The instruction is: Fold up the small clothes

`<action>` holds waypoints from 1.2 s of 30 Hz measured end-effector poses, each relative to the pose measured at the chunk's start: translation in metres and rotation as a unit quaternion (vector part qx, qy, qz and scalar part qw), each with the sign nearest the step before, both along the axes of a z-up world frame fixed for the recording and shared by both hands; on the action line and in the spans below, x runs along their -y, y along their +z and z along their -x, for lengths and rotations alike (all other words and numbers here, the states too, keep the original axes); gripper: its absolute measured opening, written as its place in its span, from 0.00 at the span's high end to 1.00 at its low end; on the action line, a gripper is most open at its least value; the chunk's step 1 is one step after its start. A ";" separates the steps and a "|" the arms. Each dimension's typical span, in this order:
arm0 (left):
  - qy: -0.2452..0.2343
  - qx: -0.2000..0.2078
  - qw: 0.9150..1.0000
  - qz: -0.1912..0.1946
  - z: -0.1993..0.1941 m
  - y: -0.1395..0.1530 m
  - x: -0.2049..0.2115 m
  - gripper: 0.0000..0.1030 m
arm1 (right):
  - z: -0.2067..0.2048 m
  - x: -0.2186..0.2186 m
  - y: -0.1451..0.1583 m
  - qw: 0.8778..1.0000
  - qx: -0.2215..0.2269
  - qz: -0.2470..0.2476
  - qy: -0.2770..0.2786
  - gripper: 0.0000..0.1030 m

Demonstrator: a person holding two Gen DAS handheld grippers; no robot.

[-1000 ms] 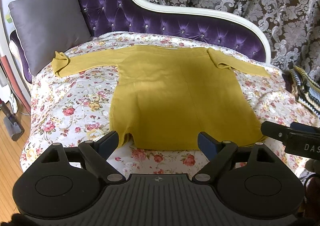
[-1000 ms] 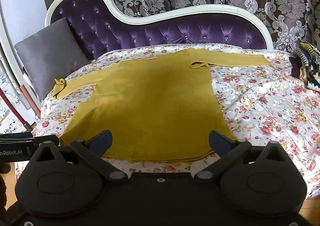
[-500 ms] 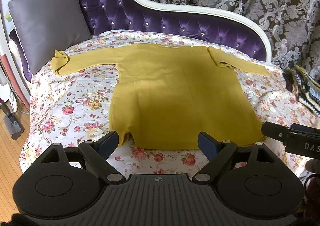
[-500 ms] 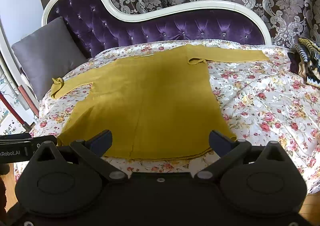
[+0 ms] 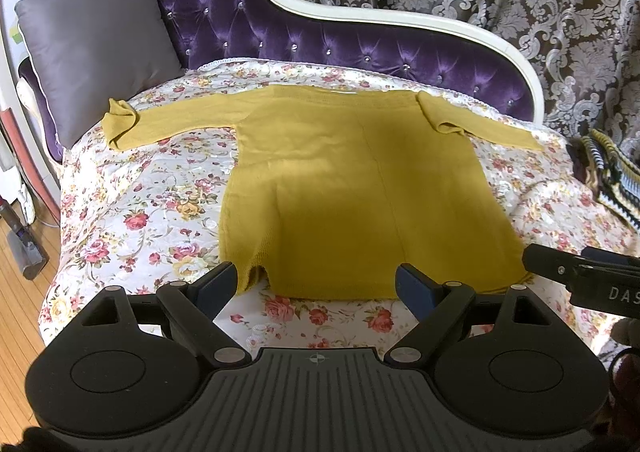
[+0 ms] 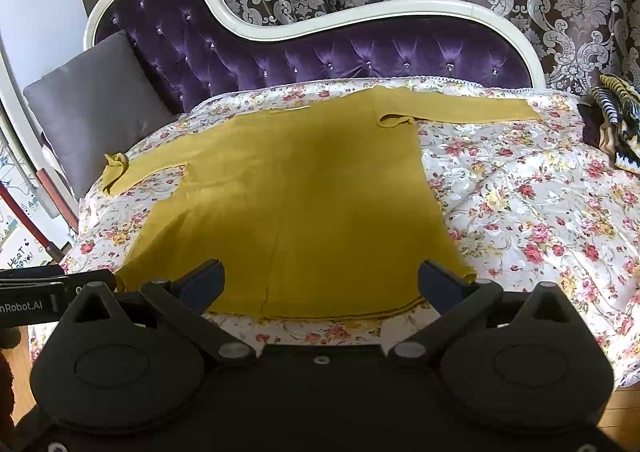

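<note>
A mustard-yellow long-sleeved sweater (image 5: 352,180) lies flat on the floral bedspread (image 5: 152,212), hem toward me, both sleeves spread sideways. It also shows in the right wrist view (image 6: 304,204). My left gripper (image 5: 324,284) is open and empty, hovering just before the hem's left part. My right gripper (image 6: 320,284) is open and empty, hovering just before the hem's right part. The right gripper's body shows at the right edge of the left wrist view (image 5: 584,276).
A grey cushion (image 5: 96,48) leans at the left end of the purple tufted daybed back (image 5: 320,40). A striped knit garment (image 6: 616,120) is piled at the right end. Wooden floor (image 5: 16,292) and a vacuum lie left. Patterned curtain behind.
Both grippers have edged slightly forward and lower toward the sweater's hem. The sweater has not moved and both grippers stay open.
</note>
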State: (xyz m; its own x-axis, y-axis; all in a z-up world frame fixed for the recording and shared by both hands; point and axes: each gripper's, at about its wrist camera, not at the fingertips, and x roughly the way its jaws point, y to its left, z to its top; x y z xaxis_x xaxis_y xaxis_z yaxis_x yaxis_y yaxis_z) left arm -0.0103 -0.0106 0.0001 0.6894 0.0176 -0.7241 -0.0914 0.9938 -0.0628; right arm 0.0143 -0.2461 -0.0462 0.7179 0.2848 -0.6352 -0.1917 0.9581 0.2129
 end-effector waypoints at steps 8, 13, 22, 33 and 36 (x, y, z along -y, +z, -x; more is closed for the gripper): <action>0.000 -0.003 1.000 0.002 -0.001 -0.001 -0.001 0.16 | -0.001 -0.001 -0.002 1.000 -0.006 -0.002 0.001 0.01; 0.001 -0.004 1.000 0.003 0.000 -0.001 -0.001 0.16 | -0.001 -0.001 -0.004 1.000 -0.009 -0.003 0.002 0.01; 0.003 -0.008 1.000 0.006 -0.001 -0.002 -0.002 0.16 | -0.002 -0.004 -0.005 1.000 -0.014 -0.002 0.004 0.01; 0.005 -0.017 1.000 0.008 -0.006 -0.005 -0.003 0.16 | -0.007 -0.005 -0.009 1.000 -0.026 -0.008 0.005 0.01; 0.005 -0.022 1.000 0.009 -0.008 -0.006 -0.003 0.16 | -0.010 -0.006 -0.011 0.999 -0.032 -0.010 0.004 0.01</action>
State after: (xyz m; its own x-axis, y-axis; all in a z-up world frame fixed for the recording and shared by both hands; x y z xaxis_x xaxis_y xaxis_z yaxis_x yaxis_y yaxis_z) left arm -0.0021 -0.0074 -0.0061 0.6572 0.0111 -0.7537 -0.1037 0.9917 -0.0758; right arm 0.0240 -0.2404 -0.0569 0.6740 0.3039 -0.6733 -0.1850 0.9518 0.2445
